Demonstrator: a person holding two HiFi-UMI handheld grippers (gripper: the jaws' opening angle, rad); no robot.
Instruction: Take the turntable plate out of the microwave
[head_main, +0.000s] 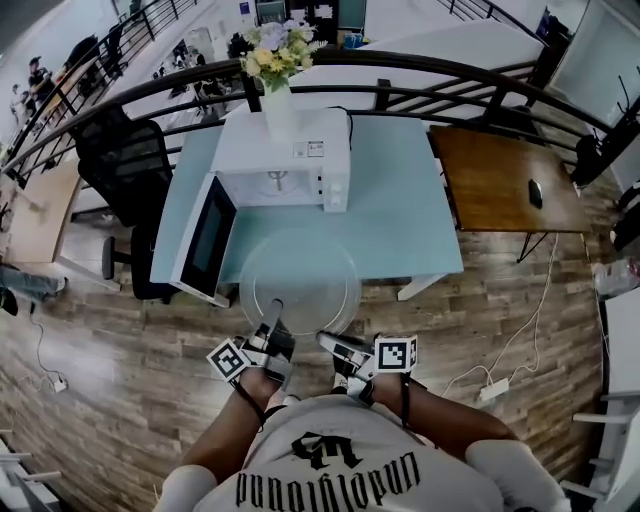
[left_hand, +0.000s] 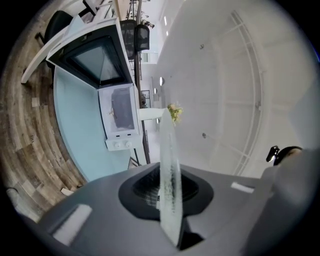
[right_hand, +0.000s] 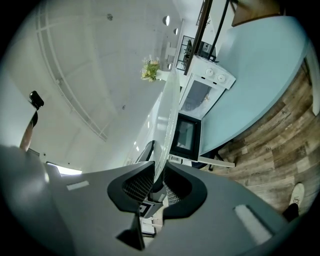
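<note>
Glass turntable plate (head_main: 300, 275) sits at lower centre of the head view, outside the microwave (head_main: 285, 165) and overhanging the front edge of the blue table (head_main: 410, 220). Your left gripper (head_main: 273, 316) and right gripper (head_main: 327, 340) each clamp its near rim. The open door (head_main: 207, 238) stands just left of the plate; bare tabletop lies to its right.

An office: ahead and left of the left hand-held gripper (head_main: 276, 314) stands a black office chair (head_main: 125, 152). Ahead and right of the right hand-held gripper (head_main: 329, 341), a wooden desk (head_main: 490, 175) carries a mouse (head_main: 535, 192). A curved black railing (head_main: 430, 66) runs farther ahead, above plank floor (head_main: 120, 370).
</note>
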